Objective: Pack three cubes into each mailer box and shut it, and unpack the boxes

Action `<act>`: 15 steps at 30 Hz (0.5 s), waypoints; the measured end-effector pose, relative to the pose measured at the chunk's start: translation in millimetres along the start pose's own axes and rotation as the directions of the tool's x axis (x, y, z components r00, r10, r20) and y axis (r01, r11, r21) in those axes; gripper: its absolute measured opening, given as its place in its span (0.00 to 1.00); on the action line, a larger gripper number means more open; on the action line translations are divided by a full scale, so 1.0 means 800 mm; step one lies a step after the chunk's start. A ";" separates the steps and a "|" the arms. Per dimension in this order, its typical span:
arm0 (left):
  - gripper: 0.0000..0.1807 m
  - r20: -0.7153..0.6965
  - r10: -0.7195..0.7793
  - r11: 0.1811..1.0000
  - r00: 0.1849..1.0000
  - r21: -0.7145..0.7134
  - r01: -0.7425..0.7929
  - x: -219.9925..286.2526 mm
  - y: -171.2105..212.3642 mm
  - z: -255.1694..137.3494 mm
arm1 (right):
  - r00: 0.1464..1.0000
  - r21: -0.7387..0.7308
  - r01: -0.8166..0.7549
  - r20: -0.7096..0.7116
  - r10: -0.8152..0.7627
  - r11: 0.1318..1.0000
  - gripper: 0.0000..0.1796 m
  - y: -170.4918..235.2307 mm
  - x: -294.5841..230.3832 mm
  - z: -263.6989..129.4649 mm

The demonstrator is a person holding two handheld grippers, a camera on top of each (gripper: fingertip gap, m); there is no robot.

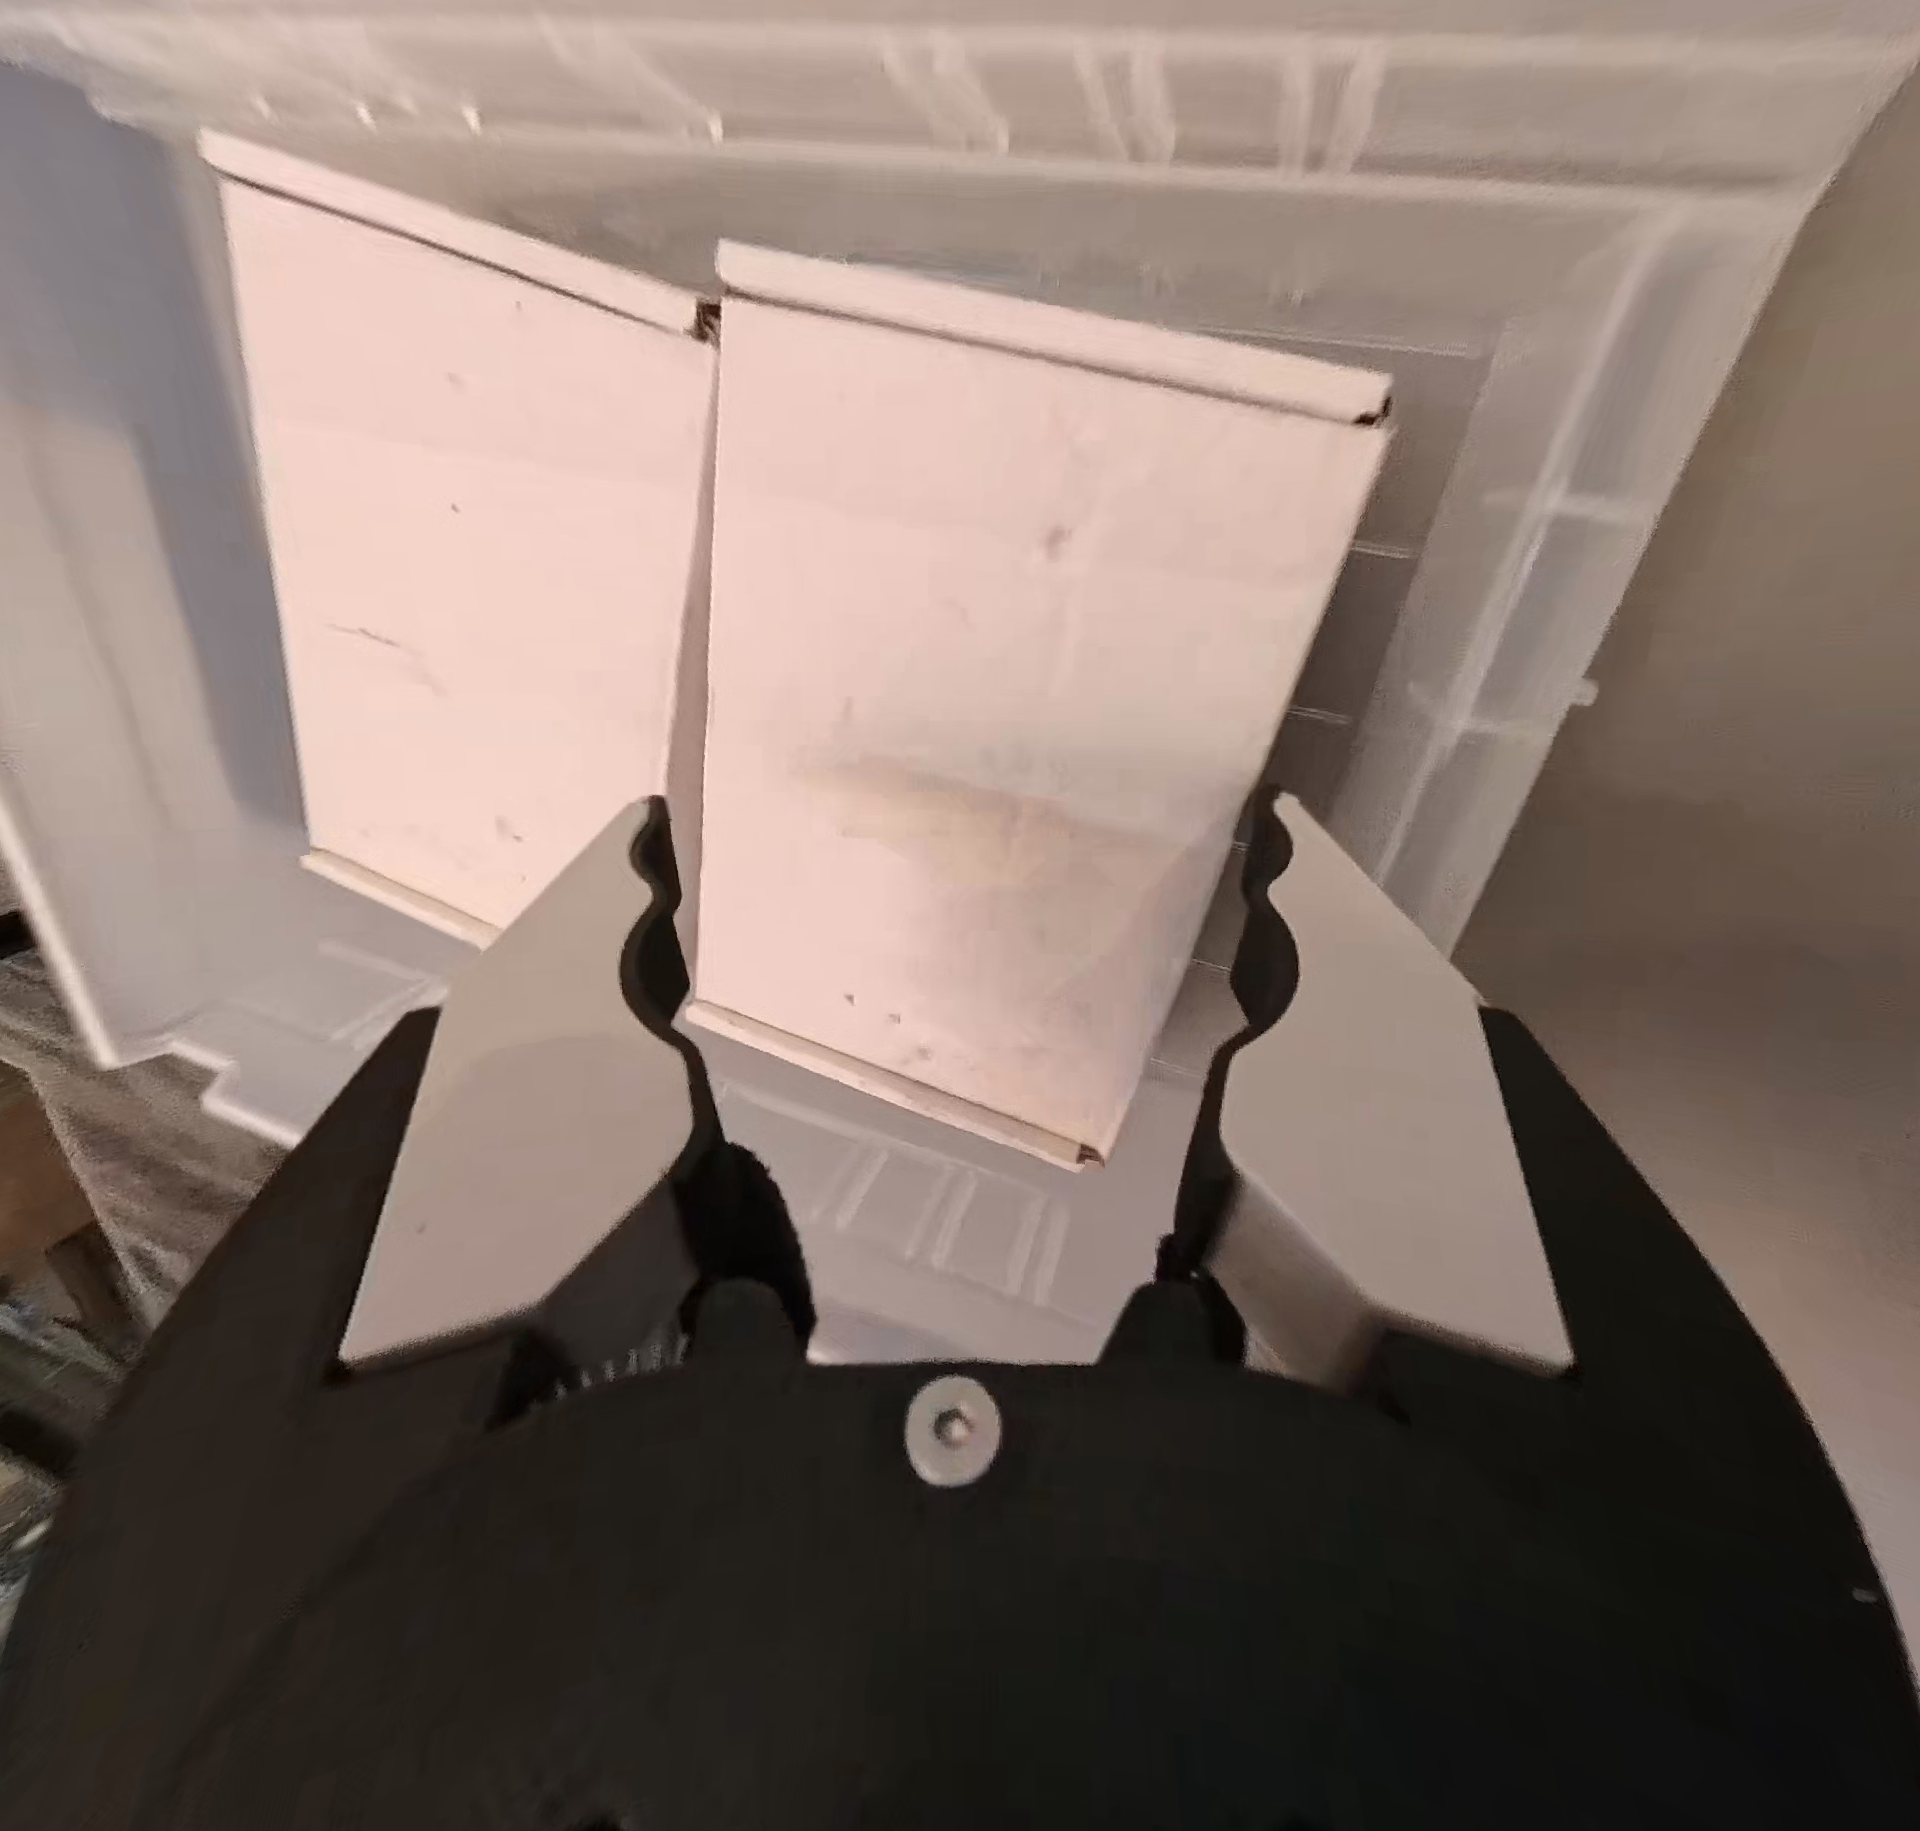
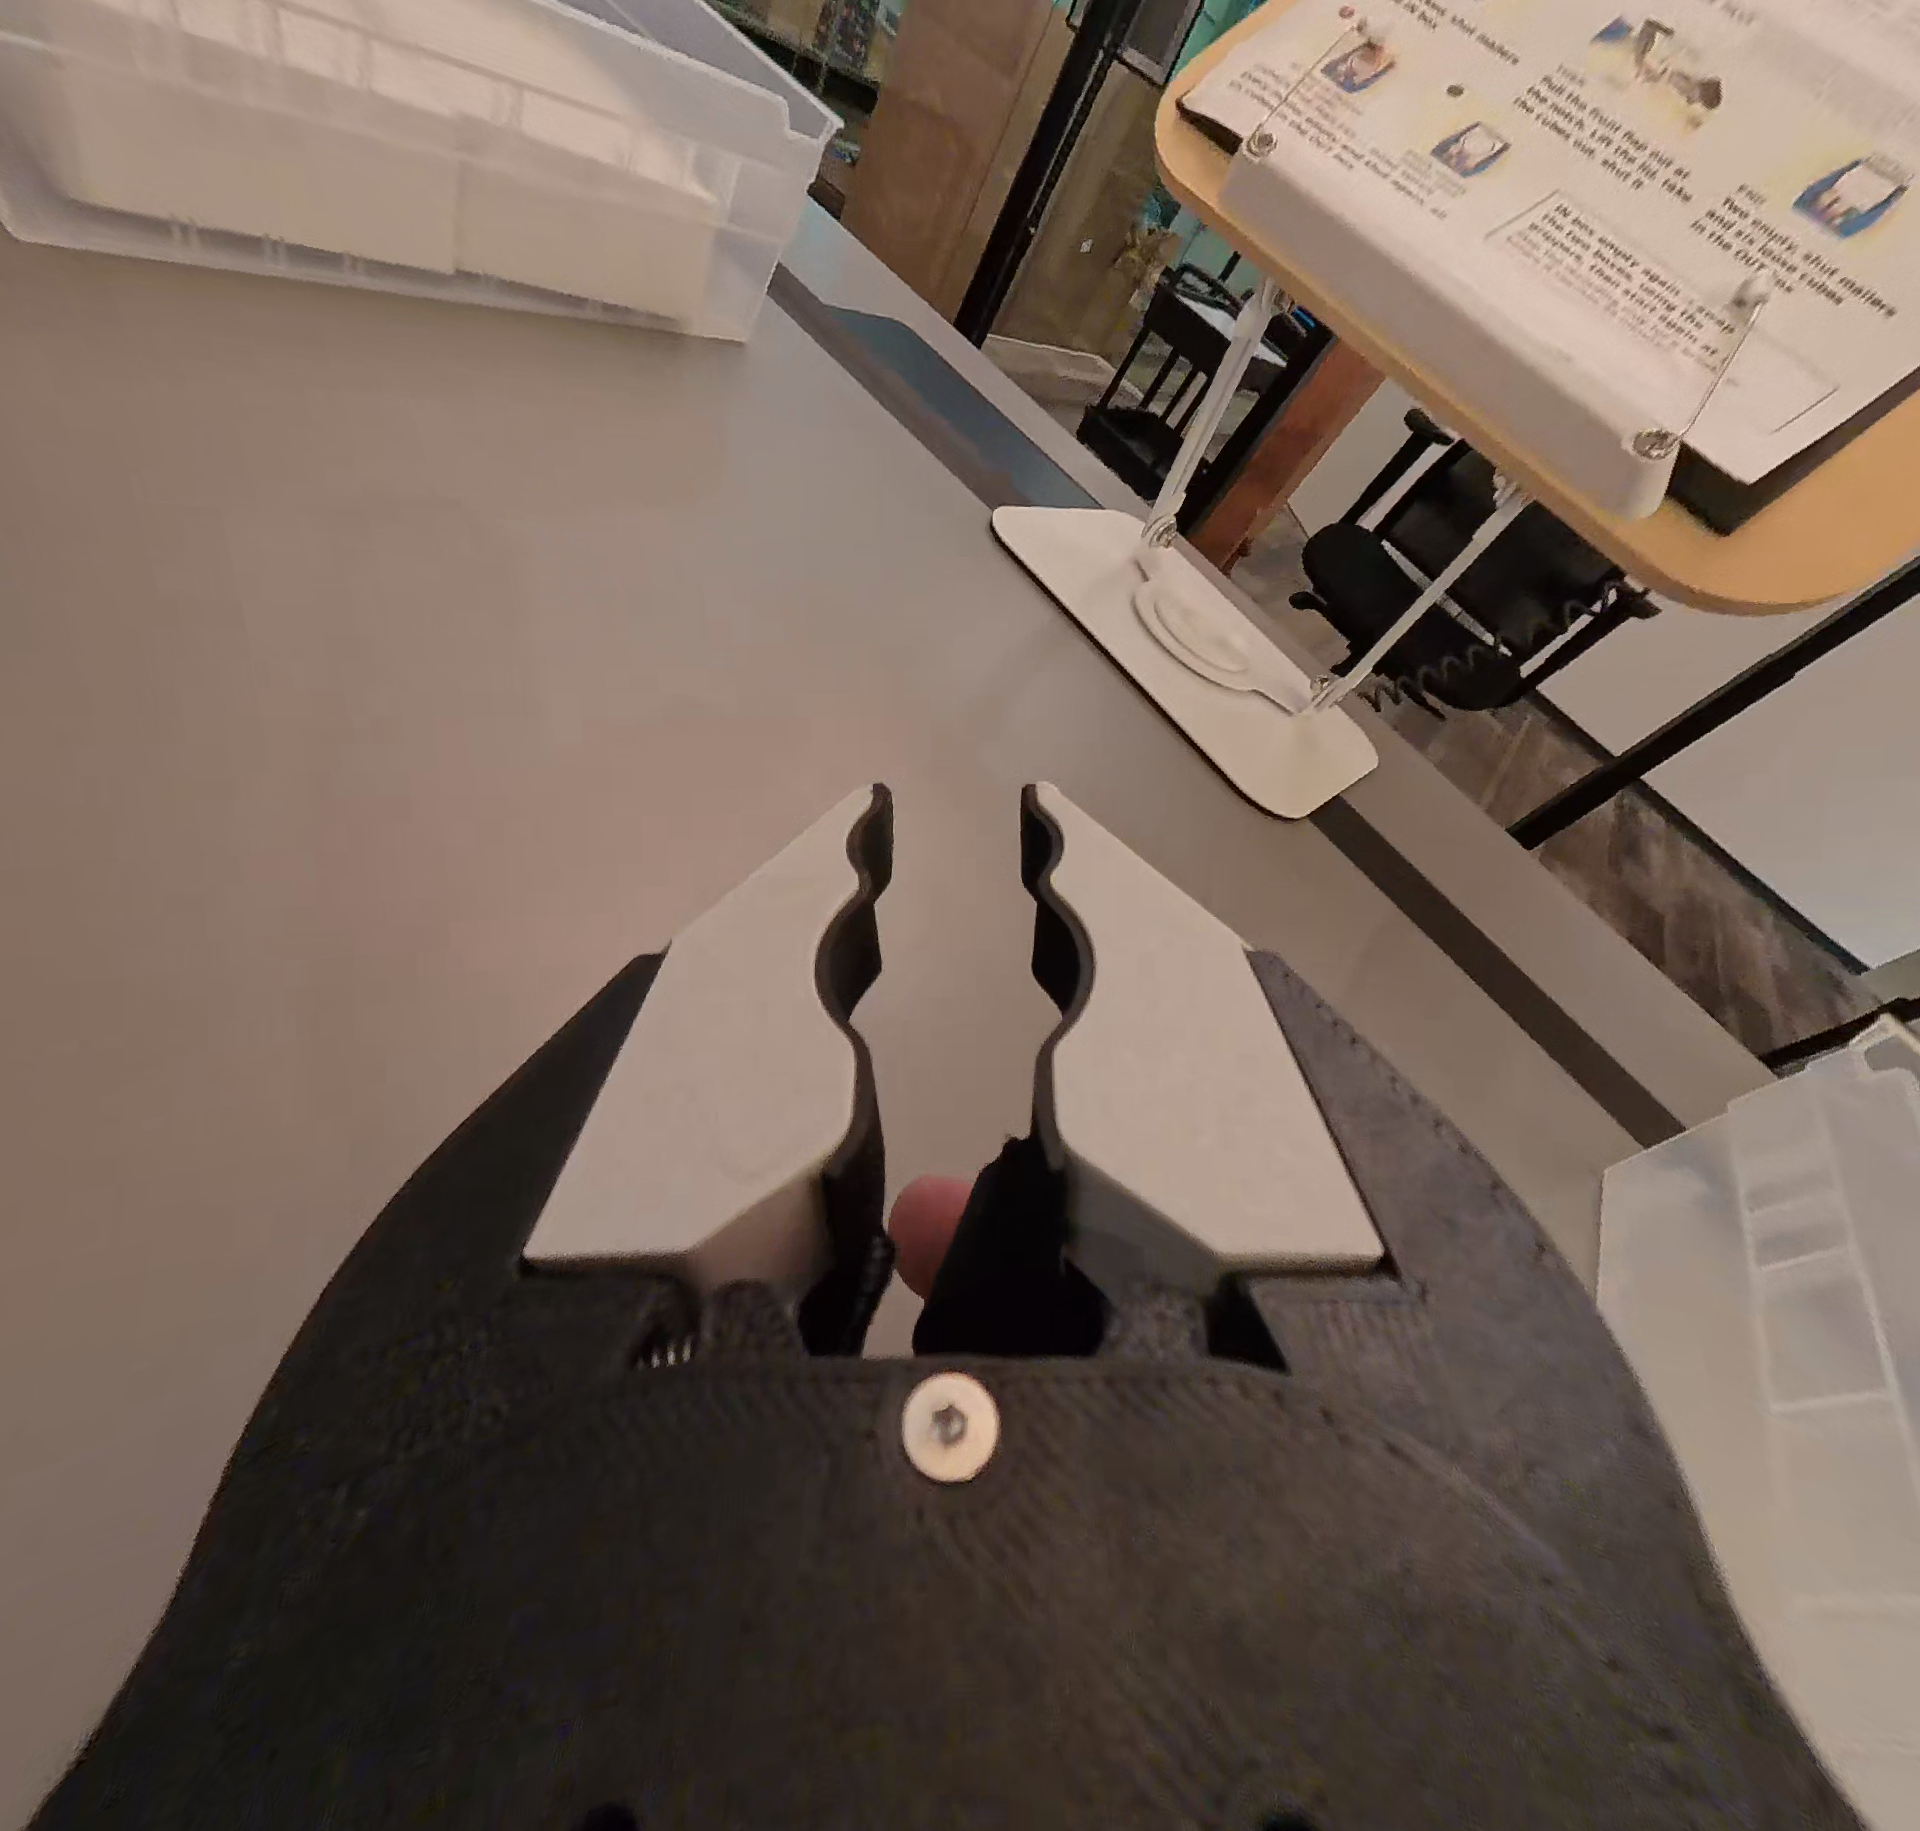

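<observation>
Left claw [image 1: 961,815] spread wide astride nearer mailer box [image 1: 997,701]; right claw [image 2: 954,805] slightly parted, empty.

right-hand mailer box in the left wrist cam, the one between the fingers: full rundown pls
The right mailer box is white cardboard, flat and rectangular, lid shut, with scuffs and a faint tan stain near its front. Brown corrugated edges show at two corners. It lies in the clear plastic bin, skewed slightly, beside the left mailer box, near corners almost touching. The open left gripper straddles its near end; contact unclear.
</observation>
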State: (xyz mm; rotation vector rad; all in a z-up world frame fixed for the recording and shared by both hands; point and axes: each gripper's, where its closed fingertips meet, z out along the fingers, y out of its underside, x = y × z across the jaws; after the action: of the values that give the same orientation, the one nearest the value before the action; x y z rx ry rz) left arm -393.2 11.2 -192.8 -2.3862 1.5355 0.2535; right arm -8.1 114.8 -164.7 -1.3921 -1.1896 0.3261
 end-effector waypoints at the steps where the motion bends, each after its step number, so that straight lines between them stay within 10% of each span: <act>1: 0.60 -0.027 -0.003 1.000 1.000 -0.003 0.003 0.000 0.002 0.005 | 1.000 -0.002 -0.010 0.006 0.010 1.000 0.12 0.002 0.000 0.000; 15: 0.70 -0.191 0.014 0.984 0.981 -0.174 -0.048 0.003 0.032 0.040 | 0.999 -0.038 -0.030 0.033 0.031 0.999 0.13 0.018 -0.003 0.005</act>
State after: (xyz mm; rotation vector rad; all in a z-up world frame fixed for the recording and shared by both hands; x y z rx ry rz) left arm -415.4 10.3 -227.5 -2.5907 1.7004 0.1810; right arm -5.8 118.5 -179.5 -1.4437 -1.2085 0.3512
